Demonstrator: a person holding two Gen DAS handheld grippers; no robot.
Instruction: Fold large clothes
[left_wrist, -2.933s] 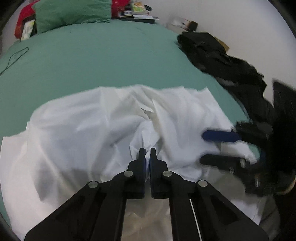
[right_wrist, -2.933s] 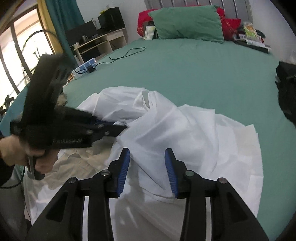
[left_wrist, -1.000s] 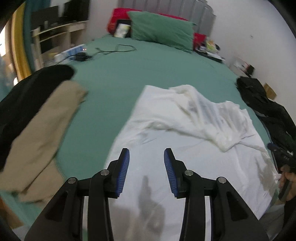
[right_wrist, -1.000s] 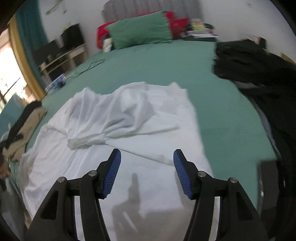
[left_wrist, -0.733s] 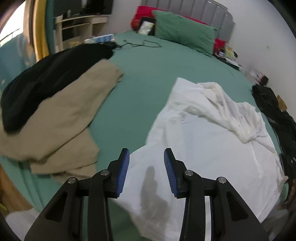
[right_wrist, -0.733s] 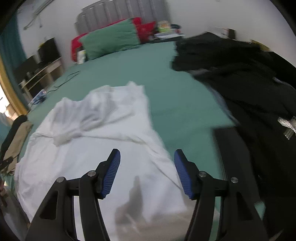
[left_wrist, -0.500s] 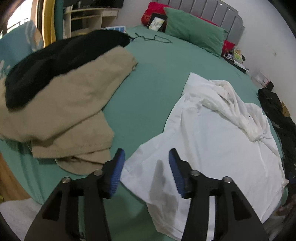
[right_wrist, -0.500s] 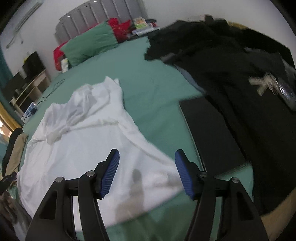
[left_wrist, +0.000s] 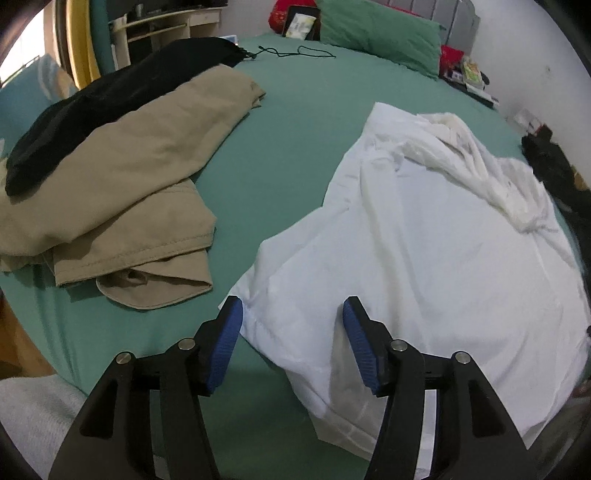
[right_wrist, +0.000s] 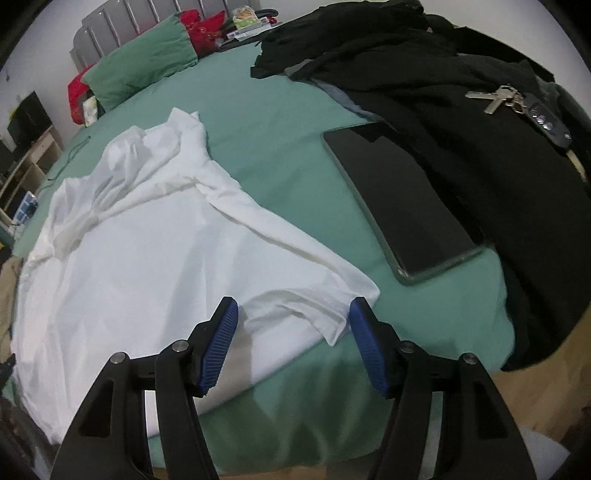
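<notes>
Both tools gape, w/ white shirt (left_wrist: 424, 236) corners just ahead.

The white garment (left_wrist: 424, 251) runs past the lower right frame edge in the left wrist view; its near hem sits behind the right finger (left_wrist: 360, 347). The tan clothing (left_wrist: 122, 173) is cut off at left. Black clothing (right_wrist: 498, 155) covers the tablet's (right_wrist: 402, 206) far edge and overruns the right border.
</notes>
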